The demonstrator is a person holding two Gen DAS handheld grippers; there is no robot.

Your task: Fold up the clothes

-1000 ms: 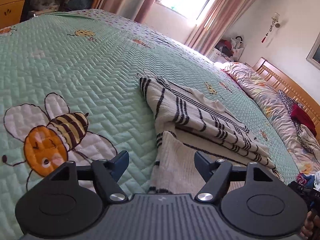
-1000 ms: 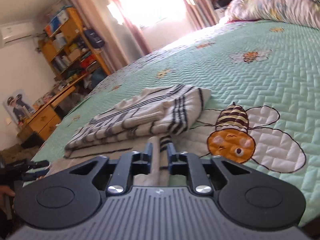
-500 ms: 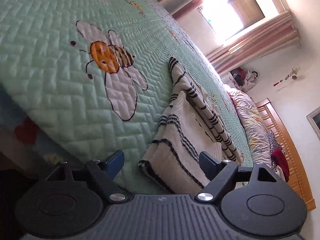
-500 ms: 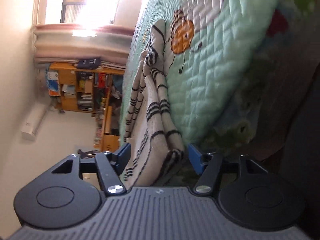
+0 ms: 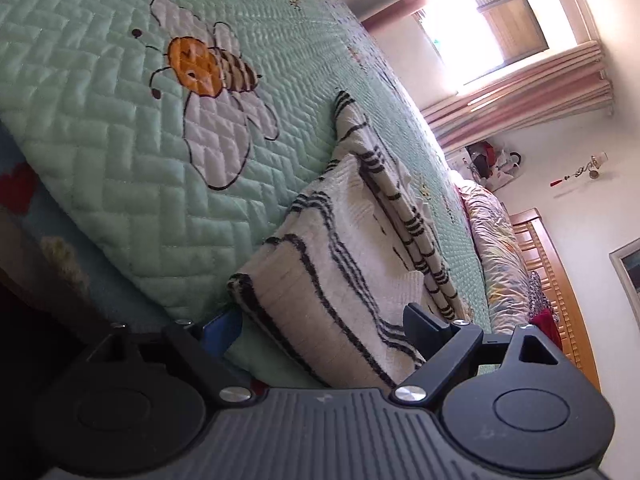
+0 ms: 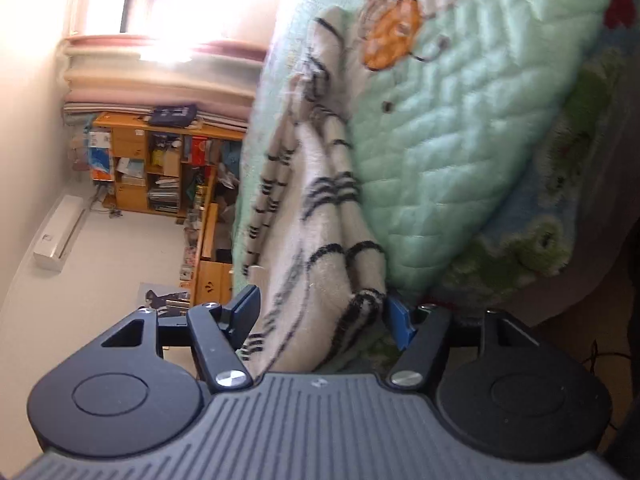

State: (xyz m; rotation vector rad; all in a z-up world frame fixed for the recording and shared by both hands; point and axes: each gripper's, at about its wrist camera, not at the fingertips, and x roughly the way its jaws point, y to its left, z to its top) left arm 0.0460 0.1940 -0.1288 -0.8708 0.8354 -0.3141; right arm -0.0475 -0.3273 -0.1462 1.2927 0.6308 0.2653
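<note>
On the bed, at its near edge, the folded striped garment is lying on the green quilt. Your left gripper is straddling one end of it, fingers wide and just opened further, not pressing. Your right gripper is straddling the other end, fingers spread, the blue pad just touching the fabric after closing slightly.
</note>
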